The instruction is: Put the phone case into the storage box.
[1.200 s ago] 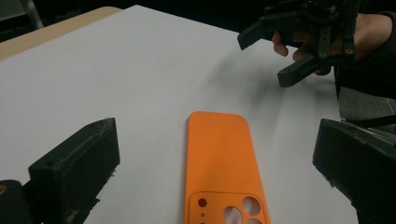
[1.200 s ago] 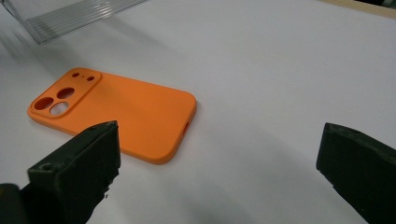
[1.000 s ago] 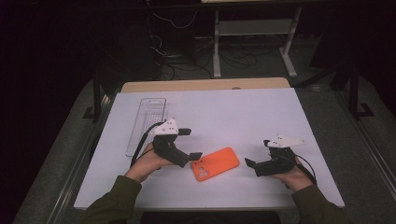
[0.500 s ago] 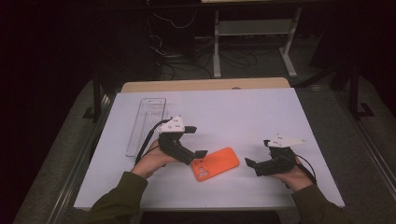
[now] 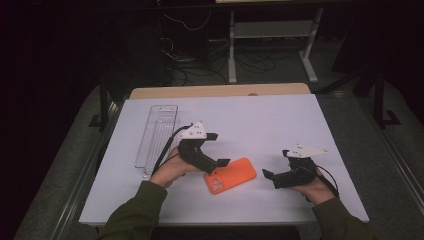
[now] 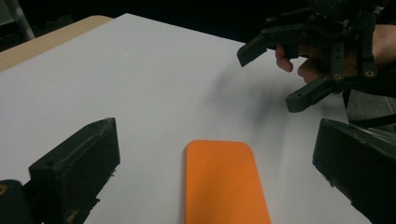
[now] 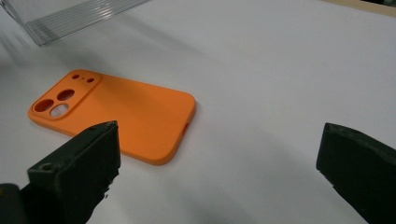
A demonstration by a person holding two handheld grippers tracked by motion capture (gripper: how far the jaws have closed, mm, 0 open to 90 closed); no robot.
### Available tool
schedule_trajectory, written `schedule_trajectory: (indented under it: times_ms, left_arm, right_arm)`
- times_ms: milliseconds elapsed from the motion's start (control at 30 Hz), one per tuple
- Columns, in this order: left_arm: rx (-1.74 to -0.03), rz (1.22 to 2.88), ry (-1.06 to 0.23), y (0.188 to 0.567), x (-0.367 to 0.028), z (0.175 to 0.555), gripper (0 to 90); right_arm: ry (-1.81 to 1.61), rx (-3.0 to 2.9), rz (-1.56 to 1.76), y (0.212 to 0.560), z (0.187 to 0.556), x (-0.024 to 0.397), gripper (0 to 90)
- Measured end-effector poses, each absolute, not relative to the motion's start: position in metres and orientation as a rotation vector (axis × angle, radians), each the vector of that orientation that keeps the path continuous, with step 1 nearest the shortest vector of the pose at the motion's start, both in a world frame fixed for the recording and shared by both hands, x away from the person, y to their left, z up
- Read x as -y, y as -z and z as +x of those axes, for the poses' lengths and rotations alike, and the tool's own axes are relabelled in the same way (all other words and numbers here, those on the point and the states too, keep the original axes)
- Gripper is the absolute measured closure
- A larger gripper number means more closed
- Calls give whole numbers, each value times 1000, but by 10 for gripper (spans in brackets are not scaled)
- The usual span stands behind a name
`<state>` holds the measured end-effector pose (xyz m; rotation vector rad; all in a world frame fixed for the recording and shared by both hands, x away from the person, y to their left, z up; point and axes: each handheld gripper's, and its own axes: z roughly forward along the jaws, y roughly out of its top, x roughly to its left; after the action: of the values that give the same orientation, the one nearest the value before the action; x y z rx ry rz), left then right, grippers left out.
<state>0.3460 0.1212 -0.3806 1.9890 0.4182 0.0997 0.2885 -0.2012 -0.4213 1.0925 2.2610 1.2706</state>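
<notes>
An orange phone case lies back-up on the white table, camera cut-outs toward the person. My left gripper hovers at the case's left end, open; its lower jaw overlaps the case's edge in the high view. In the left gripper view the case lies flat between the wide-apart jaws of this gripper, touching neither. My right gripper stands open just right of the case, pointing at it. In the right gripper view the case lies ahead and left of the open gripper.
A long clear plastic tray lies on the table's left side, also seen as the ribbed tray at top left of the right gripper view. The right gripper, open, faces the left gripper's camera. A wooden table edge runs along the back.
My left gripper has moved right and tipped down toward the phone case's left end. The right gripper and the case have stayed in place.
</notes>
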Motion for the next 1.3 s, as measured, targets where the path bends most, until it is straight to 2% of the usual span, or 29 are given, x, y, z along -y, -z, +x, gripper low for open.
schedule_trajectory:
  times_ms: [1300]
  left_arm:
    - [-390,2145,-113,404,-105,339,0]
  right_arm:
    - [-1271,-2278,1075,423,289,199,0]
